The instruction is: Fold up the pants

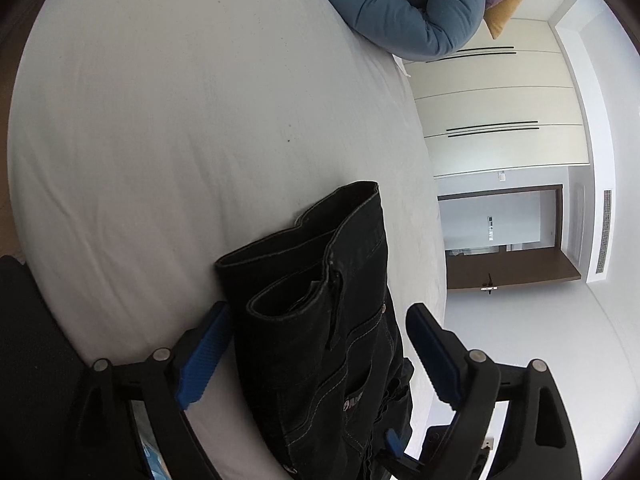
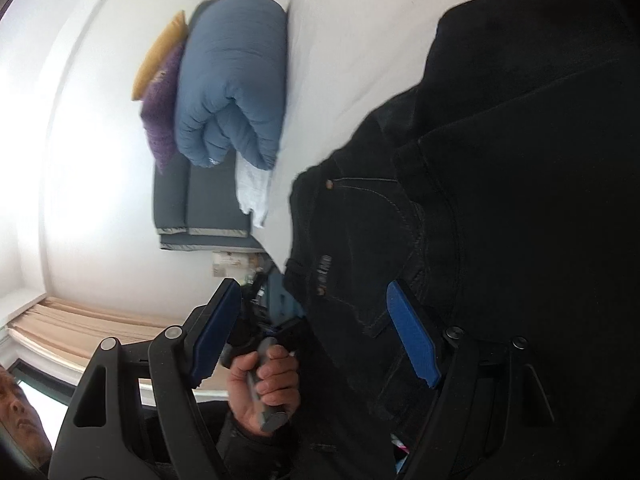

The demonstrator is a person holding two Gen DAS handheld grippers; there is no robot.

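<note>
The black jeans (image 1: 320,320) lie folded in a bundle on the white bed (image 1: 160,120). The left hand-held gripper (image 1: 316,360) stands released around them, and the right hand-held gripper (image 2: 316,336) is released too, beside the waistband. The fold seems nearly finished; next probably comes smoothing. Only the right wrist view shows the person's hand (image 2: 264,384).

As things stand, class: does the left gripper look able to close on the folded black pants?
Probably yes. The left gripper stands open with the black pants already between its blue pads, and nothing else sits in the gap. The pads look clear of the cloth on both sides.
</note>
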